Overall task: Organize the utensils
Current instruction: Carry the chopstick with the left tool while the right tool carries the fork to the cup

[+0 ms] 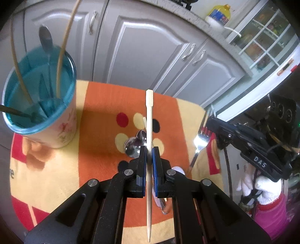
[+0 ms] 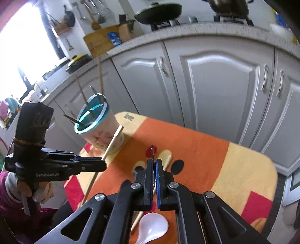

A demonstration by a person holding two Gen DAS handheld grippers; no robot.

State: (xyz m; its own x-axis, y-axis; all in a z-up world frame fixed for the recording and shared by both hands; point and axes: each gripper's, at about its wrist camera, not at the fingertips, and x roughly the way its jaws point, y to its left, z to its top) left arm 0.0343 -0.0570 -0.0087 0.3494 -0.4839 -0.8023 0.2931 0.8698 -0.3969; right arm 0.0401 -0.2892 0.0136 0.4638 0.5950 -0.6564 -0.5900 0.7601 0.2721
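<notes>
My left gripper (image 1: 149, 150) is shut on a wooden chopstick (image 1: 149, 120) and holds it above the orange mat; it shows in the right wrist view (image 2: 102, 165) with the chopstick (image 2: 114, 138) slanting up beside the cup. The blue-lined floral cup (image 1: 40, 105) (image 2: 97, 127) stands at the mat's far left and holds two chopsticks, a spoon and other utensils. My right gripper (image 2: 154, 163) is shut on a metal fork (image 1: 199, 144), seen edge-on as a thin blade (image 2: 152, 153). Metal spoons (image 1: 134, 146), another chopstick (image 2: 166, 162) and a white spoon (image 2: 151, 228) lie on the mat.
The orange, yellow and red patterned mat (image 1: 101, 131) (image 2: 202, 161) covers a small table. Grey cabinet doors (image 1: 142, 47) (image 2: 215, 84) stand right behind it. A countertop with an oil bottle (image 1: 218, 16), a wok and boards runs above.
</notes>
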